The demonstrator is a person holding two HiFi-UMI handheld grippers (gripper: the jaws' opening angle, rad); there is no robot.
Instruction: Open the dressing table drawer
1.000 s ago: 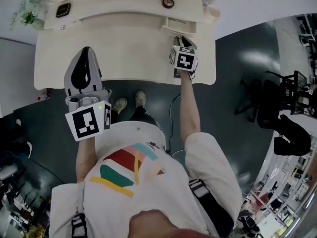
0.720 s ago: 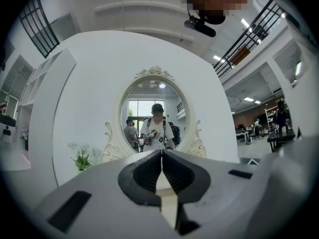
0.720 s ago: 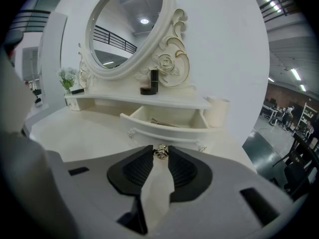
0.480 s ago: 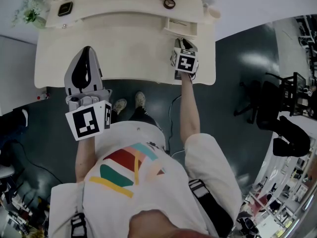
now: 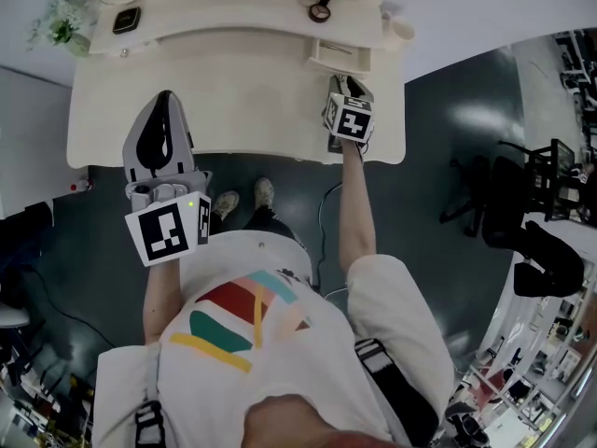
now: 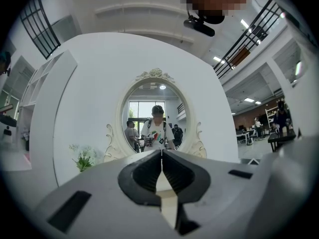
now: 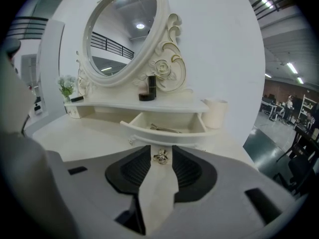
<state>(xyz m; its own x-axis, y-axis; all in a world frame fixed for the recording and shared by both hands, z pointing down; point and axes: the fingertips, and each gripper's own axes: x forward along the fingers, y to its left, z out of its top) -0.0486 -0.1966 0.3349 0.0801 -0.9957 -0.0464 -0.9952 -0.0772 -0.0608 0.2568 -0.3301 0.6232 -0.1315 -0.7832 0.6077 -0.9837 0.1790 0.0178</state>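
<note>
The cream dressing table (image 5: pixel 233 91) has its small right drawer (image 5: pixel 339 52) pulled out. In the right gripper view the drawer (image 7: pixel 167 125) stands open with a thin metallic item inside. Its small metal knob (image 7: pixel 160 156) lies between the tips of my right gripper (image 7: pixel 160 159). The jaws are opening, with a sliver of gap on each side of the knob. In the head view my right gripper (image 5: pixel 343 80) points down at the drawer front. My left gripper (image 5: pixel 164 93) hovers level over the table's left front, shut and empty (image 6: pixel 162 152).
An oval mirror (image 7: pixel 122 29) with ornate frame stands at the back. On the upper shelf are a black bottle (image 7: pixel 148 91), a cream cup (image 7: pixel 215 113), white flowers (image 5: pixel 58 26) and a dark flat device (image 5: pixel 123 19). A black chair (image 5: pixel 504 194) stands to the right.
Both grippers keep their places and the drawer stays out; only the head view has shifted slightly.
</note>
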